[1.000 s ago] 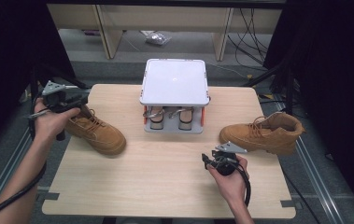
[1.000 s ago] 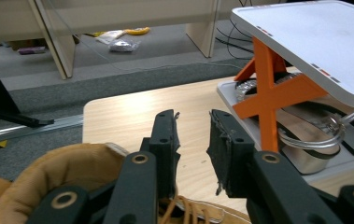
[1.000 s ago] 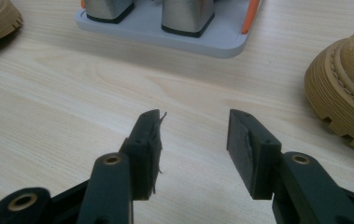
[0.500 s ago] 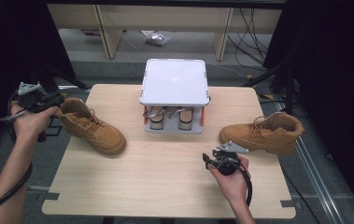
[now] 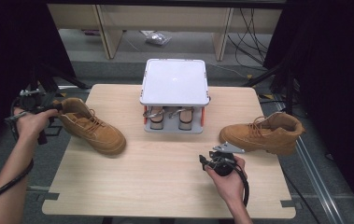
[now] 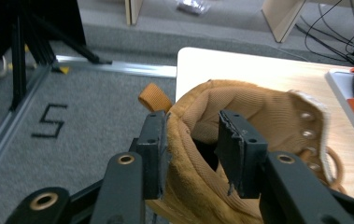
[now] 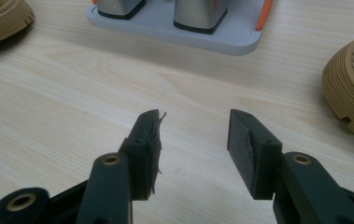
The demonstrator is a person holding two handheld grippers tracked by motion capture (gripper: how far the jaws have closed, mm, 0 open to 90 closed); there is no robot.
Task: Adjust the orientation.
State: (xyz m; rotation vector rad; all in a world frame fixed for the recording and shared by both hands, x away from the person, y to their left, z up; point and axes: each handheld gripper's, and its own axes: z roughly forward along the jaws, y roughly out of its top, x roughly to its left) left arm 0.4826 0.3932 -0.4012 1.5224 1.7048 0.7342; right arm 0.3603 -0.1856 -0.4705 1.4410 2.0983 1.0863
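at the desk's left edge: boot collar between the fingers

at the left edge of the desk (image 5: 165, 186), left boot (image 5: 93, 127) lying with its heel toward that edge, toe angled in toward the middle. left gripper (image 6: 191, 151) set at the heel collar, one of its fingers (image 6: 152, 149) outside by the orange pull loop, the other inside the opening; fingers apart around the collar, touching or nearly so, not visibly pinched shut. right gripper (image 7: 193, 149) low over bare wood near the front edge, fingers wide apart with nothing between. right boot (image 5: 263, 133) near the right edge, well apart from the first. grey lidded rack (image 5: 174, 81) at the back-centre edge.

judged step: taking hold of the left boot by its collar. next move calls for closing firmly on the soft collar before any lift or drag, since suede may fold and slip.

readable writing: a "5" on the floor mat (image 6: 48, 121); no brand legible on either boot.
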